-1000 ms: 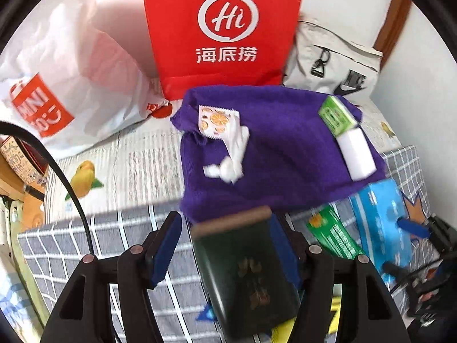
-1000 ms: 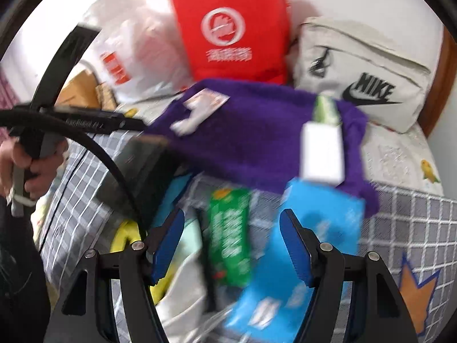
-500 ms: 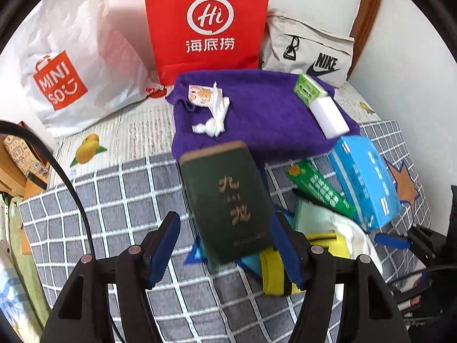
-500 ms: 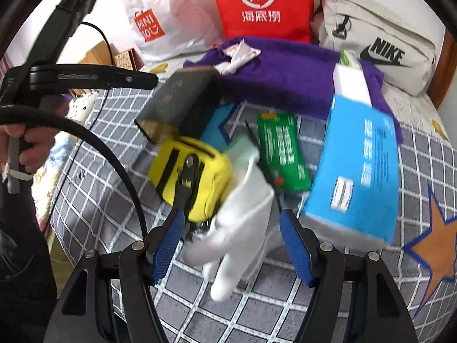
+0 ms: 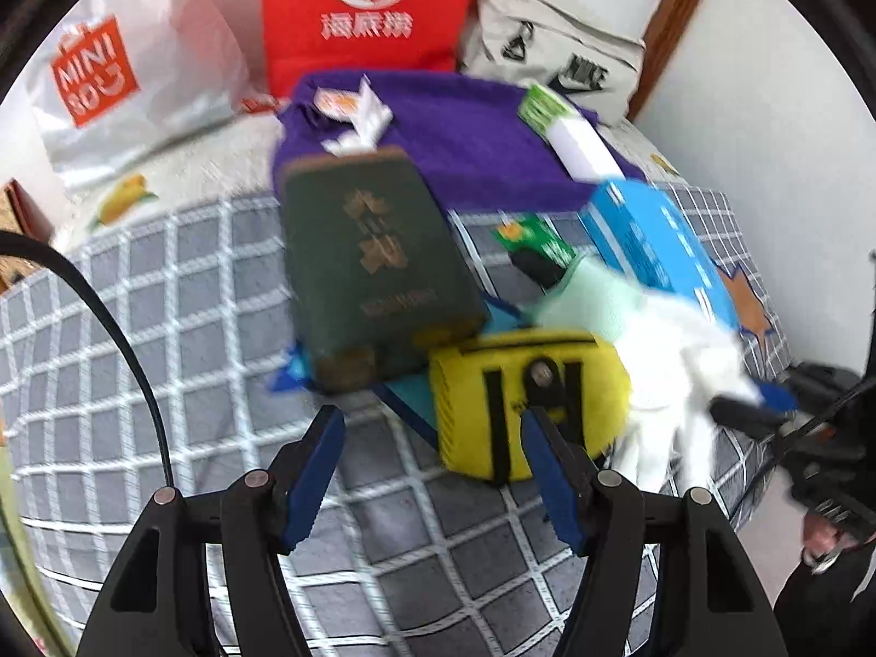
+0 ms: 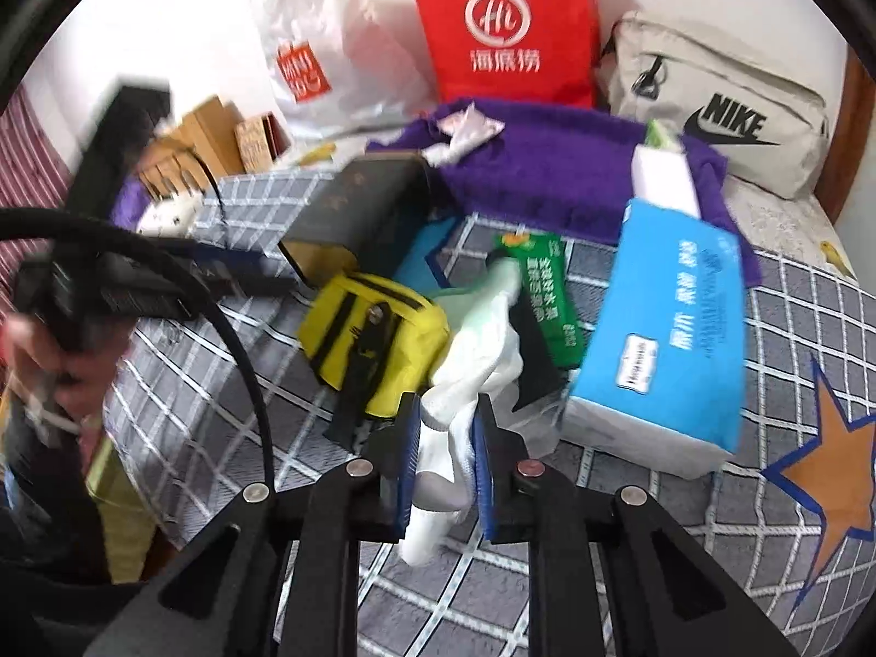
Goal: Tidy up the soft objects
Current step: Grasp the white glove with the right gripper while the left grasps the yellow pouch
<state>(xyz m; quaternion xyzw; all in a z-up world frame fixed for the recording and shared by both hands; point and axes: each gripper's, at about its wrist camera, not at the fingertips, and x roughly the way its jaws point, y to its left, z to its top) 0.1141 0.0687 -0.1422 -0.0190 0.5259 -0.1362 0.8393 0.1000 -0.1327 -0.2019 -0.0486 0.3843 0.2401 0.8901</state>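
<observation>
A white glove lies in a heap on the checked bedcover. My right gripper is closing, and its blue pads pinch the glove's fingers. Left of the glove is a yellow pouch with black straps. My left gripper hangs open just above the bed, its right finger in front of the yellow pouch and nothing gripped. A dark green book lies beyond it. A purple towel is spread further back. In the left wrist view the right gripper's tip rests on the glove.
A blue tissue pack and a green packet lie right of the glove. A red paper bag, a white shopping bag and a beige Nike bag stand along the back wall. A hand holds the left gripper.
The right jaws have closed onto the white glove after moving in over the heap. The left gripper has drawn back from the dark green book towards the yellow pouch, still open.
</observation>
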